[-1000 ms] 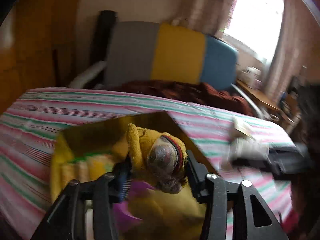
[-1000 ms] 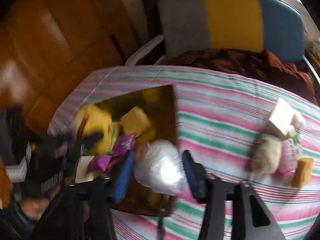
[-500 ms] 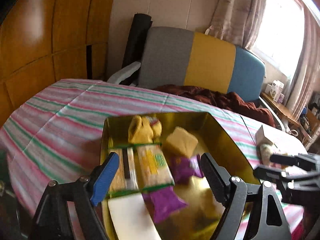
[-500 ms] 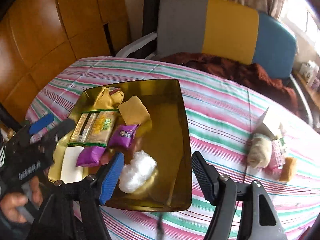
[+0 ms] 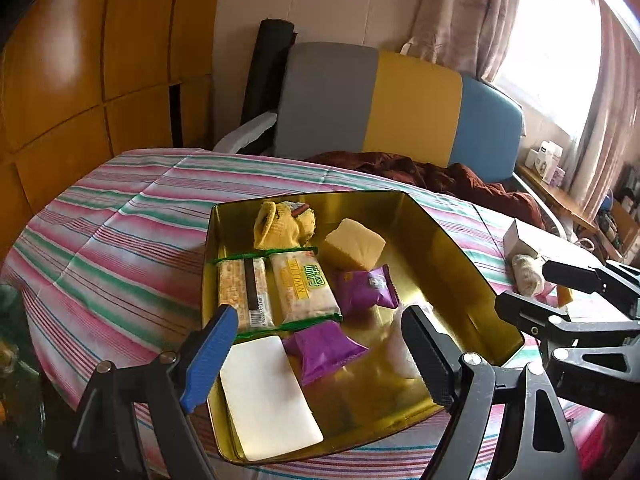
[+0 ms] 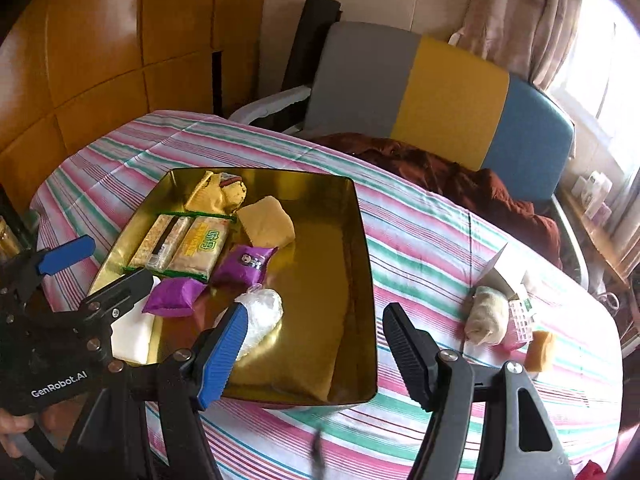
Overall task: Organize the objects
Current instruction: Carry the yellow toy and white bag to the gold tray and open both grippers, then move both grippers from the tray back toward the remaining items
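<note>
A: Your right gripper [image 6: 310, 344] hung with its jaws spread and nothing between them, over the near edge of the gold tray [image 6: 366, 240], and your left gripper [image 5: 316, 354] was just as wide and just as empty over the tray's near left corner

B: So what was left outside for you?

A: The small pile out on the striped cloth [image 6: 420, 240] – a pale rolled bundle [image 6: 486, 316], a white box [image 6: 498, 270] behind it, an orange block [image 6: 540, 350] at the near end. All of it lay to the right of your right gripper, well clear of the tray's right wall

B: Which hand did that favour?

A: Your right, I'd say; your left had the whole tray between it and the pile. The bundle's long axis ran away from you, leaning left, so your jaws would have wanted to straddle it across its short width

B: And the tray itself?

A: Snack packs and the white wad [image 6: 260, 316] already sat inside, with its right half bare
</note>
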Demonstrator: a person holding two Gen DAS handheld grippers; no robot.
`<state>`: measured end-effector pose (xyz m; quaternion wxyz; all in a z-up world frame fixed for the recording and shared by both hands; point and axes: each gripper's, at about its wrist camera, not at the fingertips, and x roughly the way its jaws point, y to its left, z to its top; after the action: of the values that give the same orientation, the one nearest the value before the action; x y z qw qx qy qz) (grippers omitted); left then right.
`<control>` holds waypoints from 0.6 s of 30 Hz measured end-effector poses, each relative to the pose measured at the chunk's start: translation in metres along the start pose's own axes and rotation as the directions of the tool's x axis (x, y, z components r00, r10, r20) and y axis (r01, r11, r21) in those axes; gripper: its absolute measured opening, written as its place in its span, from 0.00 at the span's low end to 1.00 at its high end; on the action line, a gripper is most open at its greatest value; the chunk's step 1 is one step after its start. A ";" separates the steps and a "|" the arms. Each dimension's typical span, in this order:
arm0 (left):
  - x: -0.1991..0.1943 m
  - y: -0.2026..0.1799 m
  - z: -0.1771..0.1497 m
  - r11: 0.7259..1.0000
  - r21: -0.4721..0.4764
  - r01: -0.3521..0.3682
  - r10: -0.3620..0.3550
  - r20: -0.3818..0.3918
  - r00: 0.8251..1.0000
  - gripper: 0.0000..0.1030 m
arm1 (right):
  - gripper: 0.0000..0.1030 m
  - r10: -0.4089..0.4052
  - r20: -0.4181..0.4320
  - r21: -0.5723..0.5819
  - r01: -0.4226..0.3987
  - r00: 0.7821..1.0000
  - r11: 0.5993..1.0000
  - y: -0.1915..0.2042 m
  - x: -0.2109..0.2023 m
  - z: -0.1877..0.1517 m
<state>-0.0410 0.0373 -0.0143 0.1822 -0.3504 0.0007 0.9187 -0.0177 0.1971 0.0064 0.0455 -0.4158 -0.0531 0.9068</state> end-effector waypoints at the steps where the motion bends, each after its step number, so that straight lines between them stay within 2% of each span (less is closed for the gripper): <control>1: -0.001 -0.002 0.000 1.000 0.007 -0.002 0.002 -0.003 1.000 0.82 | 0.69 0.001 -0.004 0.007 -0.001 1.000 1.000 -0.002 0.001 -0.001; 10: -0.005 -0.029 0.003 0.994 0.091 -0.055 0.056 -0.002 0.998 0.85 | 0.69 -0.027 -0.030 0.083 0.030 0.999 0.996 -0.029 0.007 -0.018; 18: -0.008 -0.055 0.001 0.981 0.185 -0.065 0.064 0.013 0.998 0.86 | 0.69 -0.041 -0.052 0.149 0.048 0.998 0.988 -0.059 0.010 -0.030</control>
<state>-0.0175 0.0862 -0.0010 0.1841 -0.3284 0.0966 0.9214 0.0008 0.2582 -0.0127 0.0983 -0.4319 0.0071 0.8965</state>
